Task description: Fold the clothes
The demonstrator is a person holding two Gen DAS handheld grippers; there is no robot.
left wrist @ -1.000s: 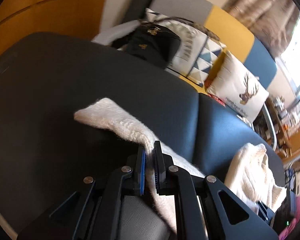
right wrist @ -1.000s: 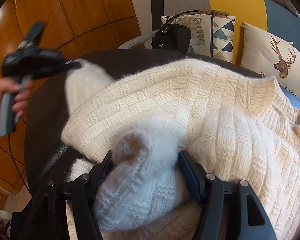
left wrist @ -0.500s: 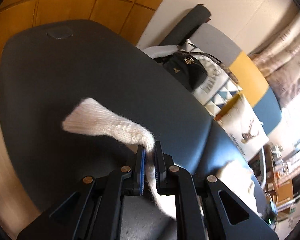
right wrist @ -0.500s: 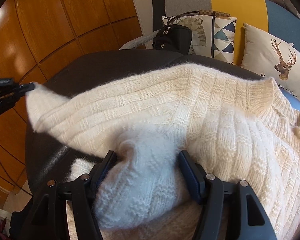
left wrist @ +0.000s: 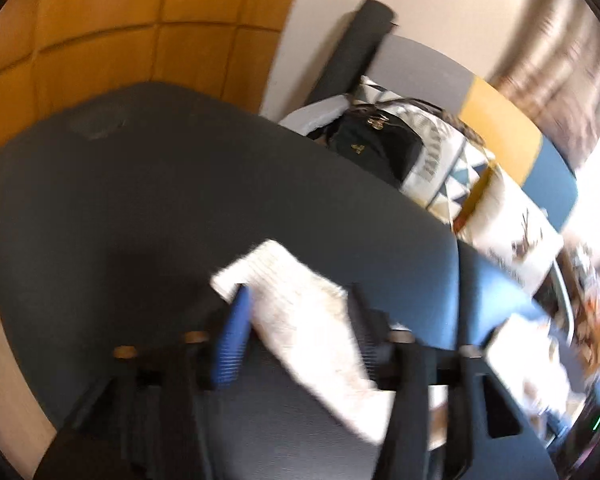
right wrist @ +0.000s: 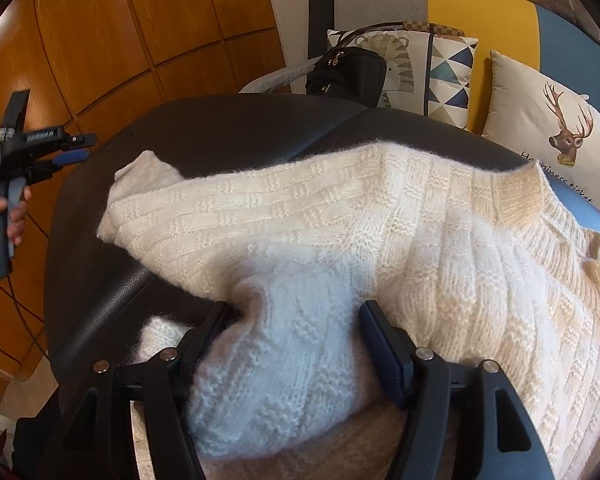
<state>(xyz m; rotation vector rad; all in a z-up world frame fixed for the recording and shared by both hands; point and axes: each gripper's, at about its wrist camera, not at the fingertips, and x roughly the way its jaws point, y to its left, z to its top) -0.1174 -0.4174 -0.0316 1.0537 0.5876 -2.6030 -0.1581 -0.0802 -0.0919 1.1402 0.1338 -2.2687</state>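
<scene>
A cream knitted sweater (right wrist: 380,220) lies spread on a dark leather seat (right wrist: 228,124). Its sleeve (right wrist: 140,172) stretches left, and the cuff end (left wrist: 268,268) lies flat on the seat in the blurred left wrist view. My left gripper (left wrist: 296,296) is open, its jaws wide on either side of the sleeve; in the right wrist view it (right wrist: 86,146) hangs clear to the left of the cuff. My right gripper (right wrist: 292,312) has its jaws apart around a thick bunch of the sweater's knit (right wrist: 292,344), which fills the gap between them.
A black handbag (right wrist: 348,72) and patterned cushions (right wrist: 432,68) sit on the sofa behind the seat, with a deer cushion (right wrist: 552,136) at the right. Wooden wall panels (right wrist: 140,32) stand to the left. The seat edge curves down at the left.
My left gripper has opened and let go of the sleeve, which now lies on the seat. The left gripper has pulled back to the left. My right gripper has not moved.
</scene>
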